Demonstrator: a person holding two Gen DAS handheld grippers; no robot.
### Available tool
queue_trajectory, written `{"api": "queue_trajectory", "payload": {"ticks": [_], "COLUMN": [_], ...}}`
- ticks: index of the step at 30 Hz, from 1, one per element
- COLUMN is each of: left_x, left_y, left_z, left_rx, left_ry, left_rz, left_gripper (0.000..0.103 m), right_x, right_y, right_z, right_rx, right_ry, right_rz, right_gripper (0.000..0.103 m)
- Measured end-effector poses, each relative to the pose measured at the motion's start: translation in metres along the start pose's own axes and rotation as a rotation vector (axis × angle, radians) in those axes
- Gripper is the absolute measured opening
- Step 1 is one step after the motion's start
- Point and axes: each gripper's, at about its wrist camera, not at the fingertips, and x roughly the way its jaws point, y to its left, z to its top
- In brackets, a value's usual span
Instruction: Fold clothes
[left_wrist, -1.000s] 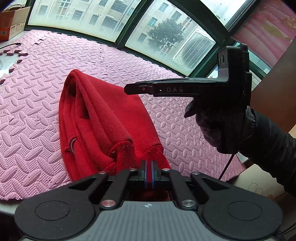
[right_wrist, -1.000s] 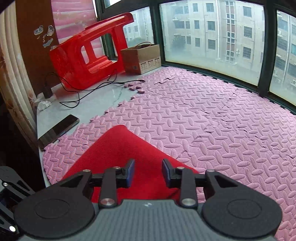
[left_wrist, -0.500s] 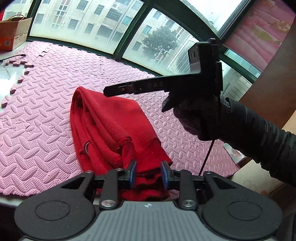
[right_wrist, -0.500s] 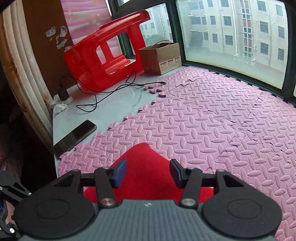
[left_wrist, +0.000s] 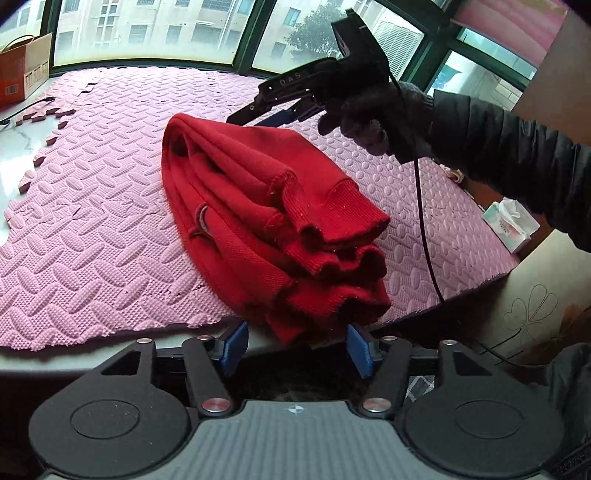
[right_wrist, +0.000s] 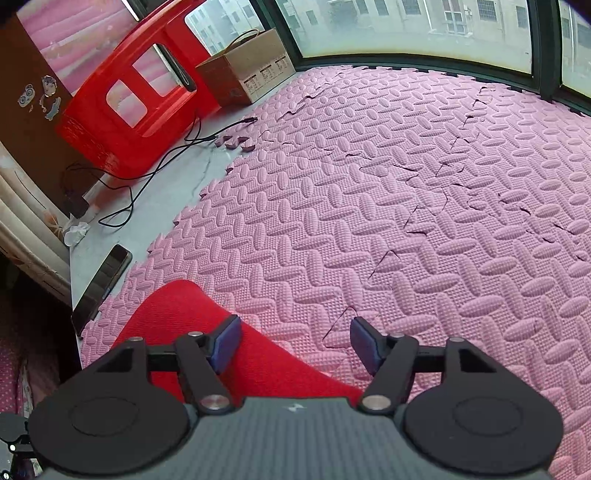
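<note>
Now the folded red sweater (left_wrist: 266, 221) lies on the pink foam mat (left_wrist: 92, 221), just ahead of my left tongs (left_wrist: 295, 349), spread wide and empty. My right tongs (right_wrist: 295, 345), lettered "DAS", hover above it, also wide.

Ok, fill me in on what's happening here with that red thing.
A person with a two-finger gripper in each hand is folding a red sweater on a pink foam mat. The sweater lies in a folded bundle, cuffs and hem stacked toward the mat's near edge. The left gripper is open just short of that end, holding nothing. The right gripper, also open and empty, hovers over the far end of the sweater.
</note>
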Motion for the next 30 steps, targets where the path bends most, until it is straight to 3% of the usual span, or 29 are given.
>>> {"api": "queue_trajectory", "payload": {"ticks": [3, 4, 10, 16, 22, 25, 30], "left_x": [0.007, 0.009, 0.010, 0.006, 0.013, 0.015, 0.016], "left_y": [-0.001, -0.001, 0.006, 0.037, 0.094, 0.112, 0.139], "left_z": [0.001, 0.001, 0.006, 0.026, 0.061, 0.078, 0.105], "left_rx": [-0.002, -0.005, 0.009, 0.021, -0.083, -0.105, -0.137], "left_ry": [0.006, 0.006, 0.000, -0.016, -0.053, -0.070, -0.097], "left_rz": [0.018, 0.019, 0.023, 0.109, 0.210, 0.239, 0.283], "left_gripper": [0.058, 0.050, 0.029, 0.027, 0.023, 0.021, 0.024], "right_x": [0.001, 0.001, -0.008, -0.027, -0.051, -0.062, -0.078], "right_y": [-0.004, -0.006, -0.023, -0.048, -0.058, -0.045, -0.001], "right_z": [0.001, 0.000, -0.009, -0.031, -0.070, -0.092, -0.119], "right_rx": [0.003, 0.009, 0.063, 0.163, 0.263, 0.285, 0.193], "right_ry": [0.019, 0.023, 0.056, 0.067, 0.026, -0.007, -0.032], "right_rz": [0.007, 0.012, 0.041, 0.078, 0.123, 0.131, 0.095], "right_gripper": [0.070, 0.070, 0.069, 0.069, 0.064, 0.064, 0.064]}}
